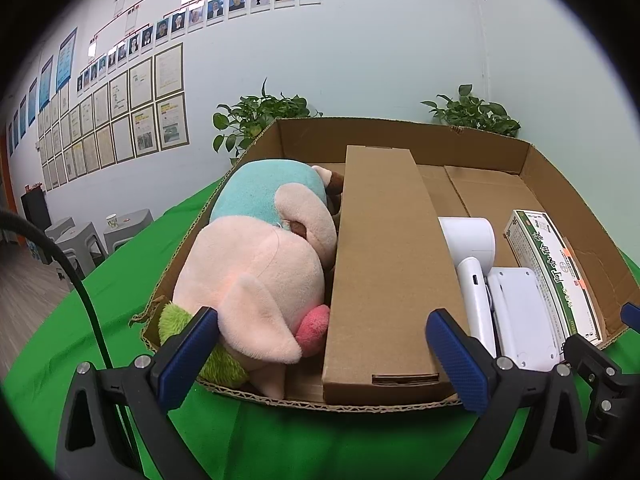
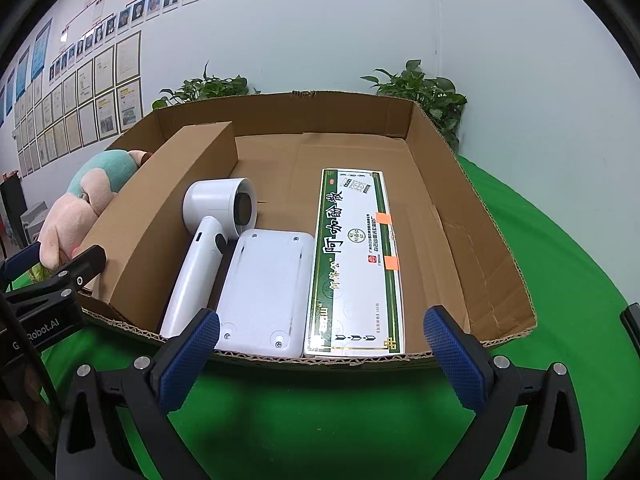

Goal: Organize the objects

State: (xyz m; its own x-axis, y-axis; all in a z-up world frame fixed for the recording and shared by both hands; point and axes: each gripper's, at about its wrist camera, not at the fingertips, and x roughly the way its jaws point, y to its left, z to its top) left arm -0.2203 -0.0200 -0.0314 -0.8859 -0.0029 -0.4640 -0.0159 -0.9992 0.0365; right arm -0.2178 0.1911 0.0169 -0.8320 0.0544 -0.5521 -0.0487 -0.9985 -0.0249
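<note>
Cardboard tray [image 2: 472, 216] sat on the green-covered table [image 2: 560, 240], its open top facing up, and held every item of the task. A long brown carton [image 1: 384, 272] stood on edge inside, running from the near wall toward the far wall and splitting the tray into a left and a right part.

Left part: a plush toy [image 1: 256, 264] in pink and teal filled the space, pressed against the carton. Something green and fuzzy [image 1: 176, 320] showed at its near end; whether it belonged to the toy could not be told.

Right part, from left to right:
- a white handheld device [image 2: 200, 256] with a round head, lying just beside the carton;
- a flat white case [image 2: 264, 292], touching the device's handle;
- a green-and-white printed box [image 2: 356, 264], lying flat against the case, with bare tray floor to its right.

The left tool [image 1: 320, 344] was released, jaws fully spread and empty, positioned at the near wall of the tray before the toy and the carton. The right tool [image 2: 320, 344] was also released and empty, jaws wide, positioned at the near wall before the case and the printed box.

Two potted plants [image 2: 420, 88] stood behind the far wall of the tray.
</note>
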